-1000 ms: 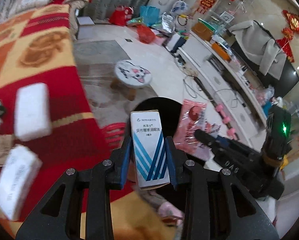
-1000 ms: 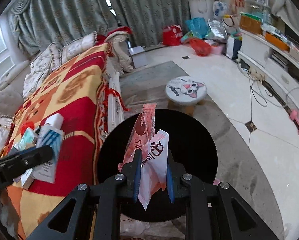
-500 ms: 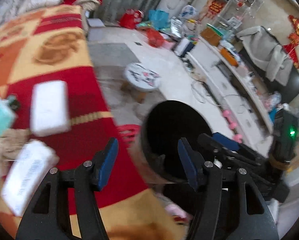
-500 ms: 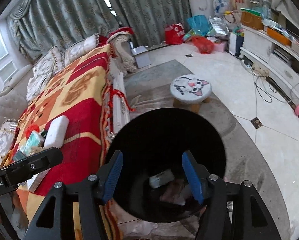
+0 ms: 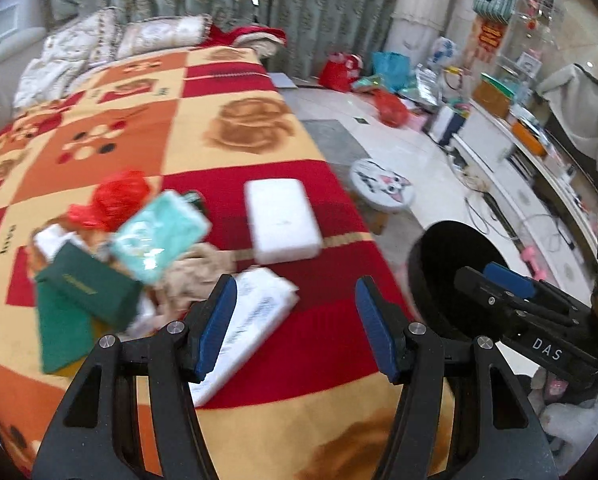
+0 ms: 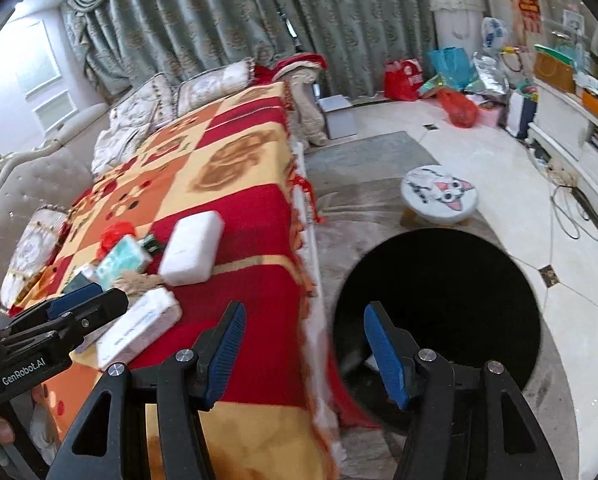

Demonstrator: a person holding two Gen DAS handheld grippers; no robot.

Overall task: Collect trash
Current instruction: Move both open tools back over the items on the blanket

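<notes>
Both tongs (image 5: 293, 322) (image 6: 303, 346) open and empty beside the black bin (image 6: 439, 308); might knock the white box (image 5: 251, 320) off the blanket (image 5: 235, 128).

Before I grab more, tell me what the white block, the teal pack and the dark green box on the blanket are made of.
White block: looks like matte foam or soft-wrapped tissue, with rounded edges; unclear.
Teal pack: likely plastic film, since it shows a glossy sheen.
Dark green box: apparently matte cardboard, with sharp corners and gold print.
Blanket: woven fabric.
</notes>
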